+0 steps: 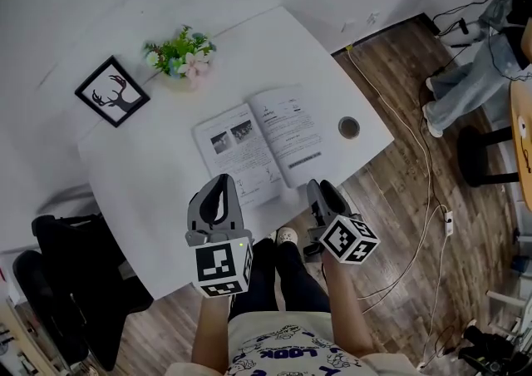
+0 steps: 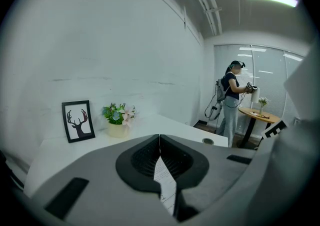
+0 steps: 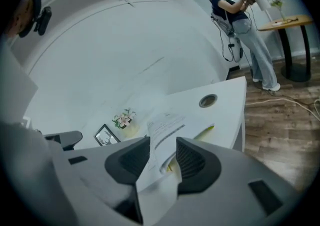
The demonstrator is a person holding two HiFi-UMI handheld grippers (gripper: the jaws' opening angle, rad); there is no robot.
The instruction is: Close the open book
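Observation:
An open book (image 1: pixel 262 145) lies flat on the white table (image 1: pixel 150 191), pages up. My left gripper (image 1: pixel 222 181) hovers over the near edge of its left page. In the left gripper view the tips of that gripper (image 2: pixel 159 137) meet, and a strip of printed page (image 2: pixel 165 182) shows through the slit behind them. My right gripper (image 1: pixel 319 188) is at the near right corner of the book. In the right gripper view its jaws (image 3: pixel 162 151) stand apart, with the edge of the right page (image 3: pixel 167 127) lying loose in the gap.
A framed deer picture (image 1: pixel 112 91) and a pot of flowers (image 1: pixel 183 54) stand at the table's far side. A round cable hole (image 1: pixel 349 127) lies right of the book. A black chair (image 1: pixel 75 283) stands at the left, cables (image 1: pixel 432 225) cross the floor, and a person (image 1: pixel 474 75) stands beyond.

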